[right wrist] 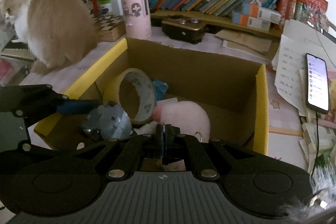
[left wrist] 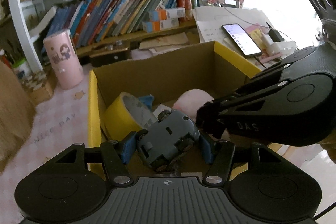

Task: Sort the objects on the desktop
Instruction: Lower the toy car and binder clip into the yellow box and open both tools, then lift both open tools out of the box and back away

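Observation:
My left gripper [left wrist: 168,145] is shut on a grey-blue toy car [left wrist: 168,138], held wheels-up over the near end of the yellow cardboard box [left wrist: 92,102]. The car also shows in the right wrist view [right wrist: 109,121], with the left gripper's blue finger [right wrist: 77,107] beside it. In the box lie a yellow tape roll [left wrist: 126,112], a pink plush toy [left wrist: 191,100] and a blue item [left wrist: 148,99]. My right gripper [right wrist: 163,131] is shut with nothing between its fingers, just over the plush toy [right wrist: 187,117]. It shows at the right in the left wrist view [left wrist: 208,119].
An orange-and-white cat [right wrist: 52,26] sits on the desk left of the box. A pink cylinder [left wrist: 63,58], a dark case [right wrist: 182,27], papers and a lit phone [left wrist: 241,39] lie behind and right. Bookshelves [left wrist: 126,12] stand at the back.

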Action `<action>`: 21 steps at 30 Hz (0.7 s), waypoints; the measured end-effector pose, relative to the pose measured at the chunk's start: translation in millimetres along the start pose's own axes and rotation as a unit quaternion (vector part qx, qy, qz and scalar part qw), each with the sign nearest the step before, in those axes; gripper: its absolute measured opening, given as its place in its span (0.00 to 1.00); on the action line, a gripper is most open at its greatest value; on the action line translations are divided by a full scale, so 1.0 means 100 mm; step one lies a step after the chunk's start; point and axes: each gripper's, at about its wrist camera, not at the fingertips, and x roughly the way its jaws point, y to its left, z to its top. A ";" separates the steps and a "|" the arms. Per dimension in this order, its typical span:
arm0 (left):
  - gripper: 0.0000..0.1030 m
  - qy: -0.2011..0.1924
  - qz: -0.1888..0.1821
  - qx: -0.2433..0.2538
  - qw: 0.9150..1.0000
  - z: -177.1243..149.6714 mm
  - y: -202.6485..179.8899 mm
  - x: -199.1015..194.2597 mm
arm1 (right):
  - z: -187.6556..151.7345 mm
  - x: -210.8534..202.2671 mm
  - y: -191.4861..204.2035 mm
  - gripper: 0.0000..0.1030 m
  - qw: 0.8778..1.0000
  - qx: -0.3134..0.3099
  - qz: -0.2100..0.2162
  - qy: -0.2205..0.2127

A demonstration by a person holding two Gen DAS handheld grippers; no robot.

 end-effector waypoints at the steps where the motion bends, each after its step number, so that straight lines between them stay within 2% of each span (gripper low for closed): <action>1: 0.60 0.001 -0.001 -0.004 1.000 -0.01 0.01 0.00 | 0.01 0.01 0.01 0.02 1.000 -0.001 0.002 0.001; 6: 0.61 -0.012 0.013 0.001 1.000 -0.02 -0.01 -0.07 | 0.04 0.01 0.01 0.02 1.000 0.000 0.011 -0.001; 12: 0.62 -0.058 0.031 0.019 0.998 -0.05 -0.07 -0.29 | 0.06 0.05 0.01 0.02 1.000 0.005 0.025 0.005; 21: 0.65 -0.064 0.051 0.007 0.997 -0.16 -0.01 -0.46 | 0.02 0.23 0.08 0.02 0.999 -0.004 0.039 0.036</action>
